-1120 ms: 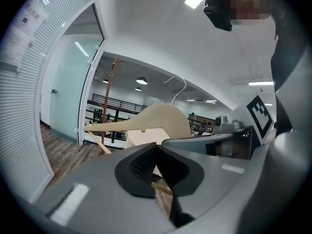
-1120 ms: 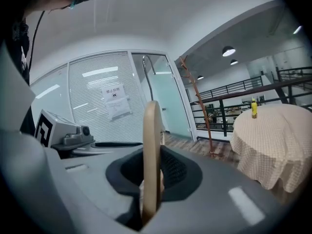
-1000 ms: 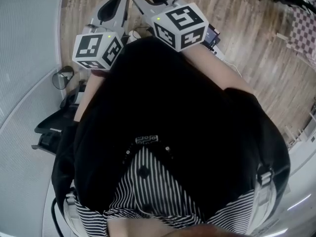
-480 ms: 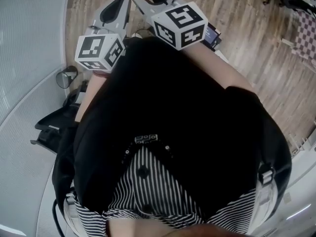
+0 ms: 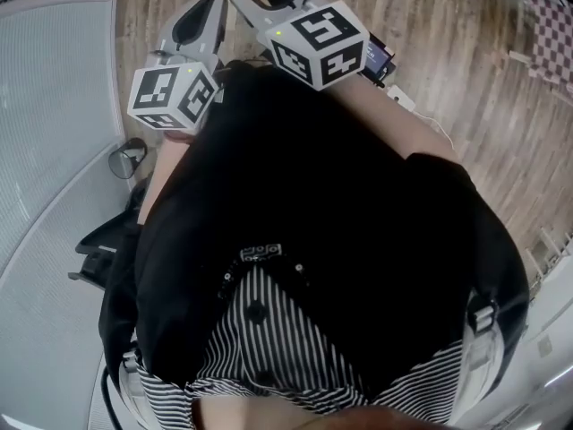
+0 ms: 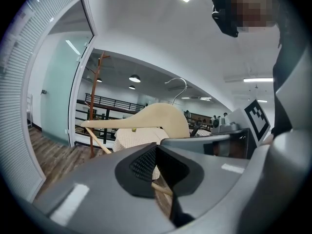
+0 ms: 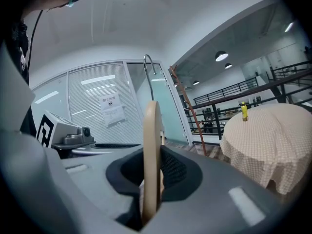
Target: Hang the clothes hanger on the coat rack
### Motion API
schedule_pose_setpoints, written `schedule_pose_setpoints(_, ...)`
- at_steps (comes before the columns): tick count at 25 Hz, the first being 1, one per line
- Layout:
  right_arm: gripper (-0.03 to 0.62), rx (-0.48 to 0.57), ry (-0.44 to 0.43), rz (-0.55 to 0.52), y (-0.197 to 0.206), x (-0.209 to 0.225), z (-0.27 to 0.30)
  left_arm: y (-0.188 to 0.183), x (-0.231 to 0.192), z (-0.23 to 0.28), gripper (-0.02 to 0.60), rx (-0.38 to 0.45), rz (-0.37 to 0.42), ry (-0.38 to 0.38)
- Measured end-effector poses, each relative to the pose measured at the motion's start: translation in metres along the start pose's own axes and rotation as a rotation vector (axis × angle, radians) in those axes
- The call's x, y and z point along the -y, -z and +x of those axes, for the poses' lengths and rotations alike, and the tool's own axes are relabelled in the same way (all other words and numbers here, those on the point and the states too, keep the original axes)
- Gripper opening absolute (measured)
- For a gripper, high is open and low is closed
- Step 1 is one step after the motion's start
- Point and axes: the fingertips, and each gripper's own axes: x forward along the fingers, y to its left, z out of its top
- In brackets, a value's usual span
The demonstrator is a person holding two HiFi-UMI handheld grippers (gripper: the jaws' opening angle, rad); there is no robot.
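Not much to read here. In your right gripper view there's a paper notice (image 7: 111,108) stuck on the glass wall (image 7: 87,96), with one line of dark characters and a small icon, too blurry to make out. Left cube (image 5: 172,95) and right cube (image 5: 318,43) only carry square markers.

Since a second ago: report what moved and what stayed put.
The person moved over the wooden floor: the round mirror-like disc slid lower in the head view. Left gripper and right gripper stayed side by side, both shut on the wooden clothes hanger.
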Motion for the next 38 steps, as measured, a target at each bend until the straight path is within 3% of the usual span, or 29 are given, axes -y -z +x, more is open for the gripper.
schedule_pose_setpoints(3, 0.052, 0.007, 0.029, -0.006, -0.003, 0.005, -0.003, -0.003, -0.001, 0.001, 0.003, 0.01, 0.008, 0.008)
schedule_pose_setpoints(7, 0.052, 0.015, 0.069, -0.022, -0.002, 0.014, -0.01, 0.002, -0.001, 0.007, 0.003, 0.005, -0.038, 0.013)
schedule_pose_setpoints(15, 0.052, 0.017, 0.073, -0.015, -0.011, 0.026, 0.008, -0.003, -0.021, 0.022, 0.003, -0.007, -0.033, 0.015)
schedule_pose_setpoints(24, 0.052, 0.026, 0.121, -0.016, -0.022, 0.043, 0.017, -0.011, -0.023, 0.047, 0.005, -0.014, -0.008, 0.089)
schedule_pose_setpoints(35, 0.052, 0.004, 0.129, -0.057, -0.03, 0.044, 0.107, -0.019, -0.114, 0.064, 0.005, 0.019, -0.041, 0.115)
schedule_pose_setpoints(38, 0.052, 0.005, 0.137, -0.061, -0.047, 0.043, 0.138, -0.037, -0.148, 0.066, 0.005, 0.029, -0.051, 0.119)
